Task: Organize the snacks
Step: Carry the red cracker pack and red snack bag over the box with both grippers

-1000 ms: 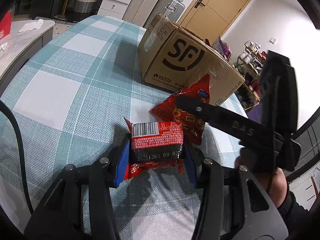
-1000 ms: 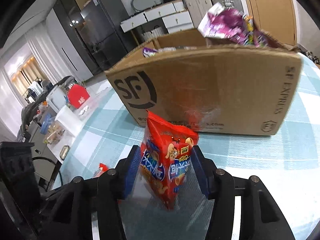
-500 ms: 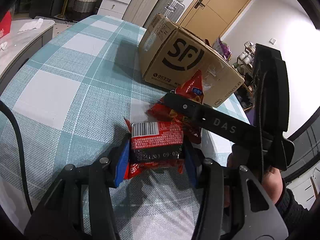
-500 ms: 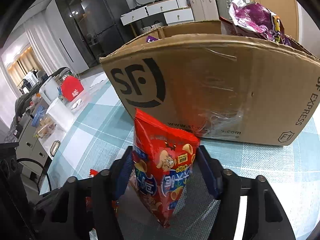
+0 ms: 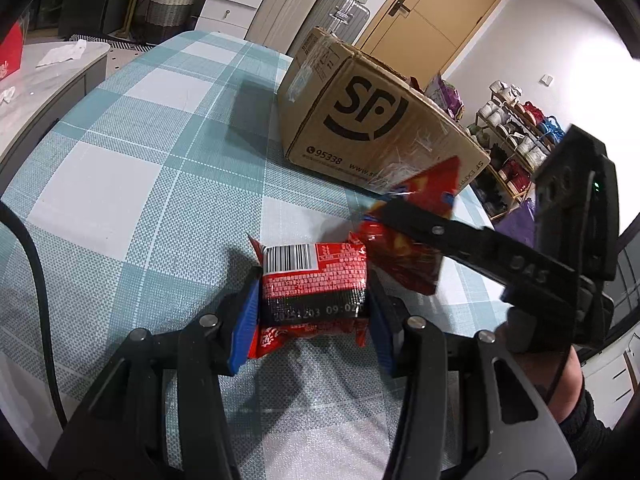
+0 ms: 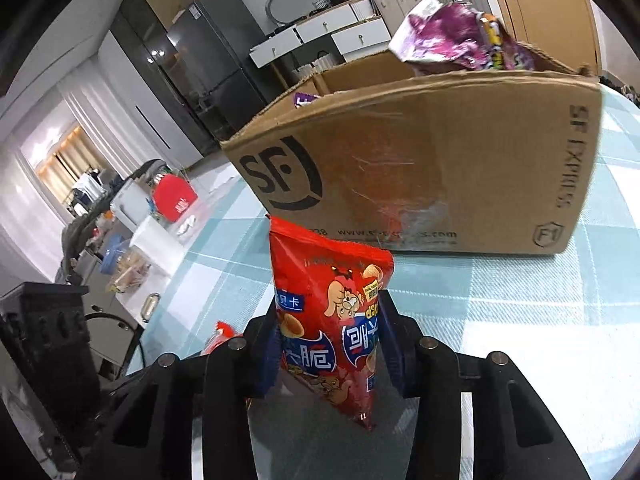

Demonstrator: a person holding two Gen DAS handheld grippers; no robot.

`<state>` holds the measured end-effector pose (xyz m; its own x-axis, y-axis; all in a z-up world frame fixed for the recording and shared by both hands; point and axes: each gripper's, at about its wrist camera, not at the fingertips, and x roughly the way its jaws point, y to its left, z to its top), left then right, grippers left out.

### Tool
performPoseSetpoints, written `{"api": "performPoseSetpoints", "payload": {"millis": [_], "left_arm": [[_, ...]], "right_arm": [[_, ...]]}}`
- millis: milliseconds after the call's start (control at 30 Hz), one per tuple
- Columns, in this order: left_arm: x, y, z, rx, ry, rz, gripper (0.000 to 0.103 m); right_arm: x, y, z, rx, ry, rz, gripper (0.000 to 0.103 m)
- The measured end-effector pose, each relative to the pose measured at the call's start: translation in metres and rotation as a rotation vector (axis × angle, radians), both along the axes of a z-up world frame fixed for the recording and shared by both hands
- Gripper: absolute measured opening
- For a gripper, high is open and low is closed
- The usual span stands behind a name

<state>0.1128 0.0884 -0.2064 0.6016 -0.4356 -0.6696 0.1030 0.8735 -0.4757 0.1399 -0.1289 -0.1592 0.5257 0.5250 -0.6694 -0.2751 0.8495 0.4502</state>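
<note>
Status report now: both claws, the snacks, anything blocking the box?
Left claw shut on barcode snack pack, on the tablecloth. Right claw just closed on red chip bag. Cardboard box ahead, open, purple bag inside; path clear.

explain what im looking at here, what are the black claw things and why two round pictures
Each black claw is a hand-held gripper with two fingers, worked by a person, no robot. A fisheye camera on each looks along its fingers, hence two round pictures. The left hand-held gripper is clamped on a small red snack packet on the checked tablecloth. The right hand-held gripper has just been closing and now squeezes a red chip bag. Ahead stands an open cardboard box with a purple bag sticking out.
</note>
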Motion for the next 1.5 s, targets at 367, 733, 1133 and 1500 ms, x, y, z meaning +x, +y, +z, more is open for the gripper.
{"api": "performPoseSetpoints", "payload": {"millis": [367,733,1133,1500], "left_arm": [[-0.006,0.006,0.009,0.015,-0.006,0.034,0.045],[0.012,0.004,0.095,0.074,-0.12,-0.003,0.045],[0.102,-0.03,0.173,0.146,-0.184,-0.102,0.045],[0.17,-0.061,0.169,0.19,-0.135,-0.154,0.045]], "right_arm": [[-0.043,-0.052,0.042,0.157,-0.068,-0.021,0.042],[-0.056,-0.085,0.128,0.199,-0.216,0.028,0.042],[0.022,-0.079,0.223,0.137,-0.319,0.03,0.042],[0.126,-0.06,0.242,0.1,-0.228,0.032,0.042]]}}
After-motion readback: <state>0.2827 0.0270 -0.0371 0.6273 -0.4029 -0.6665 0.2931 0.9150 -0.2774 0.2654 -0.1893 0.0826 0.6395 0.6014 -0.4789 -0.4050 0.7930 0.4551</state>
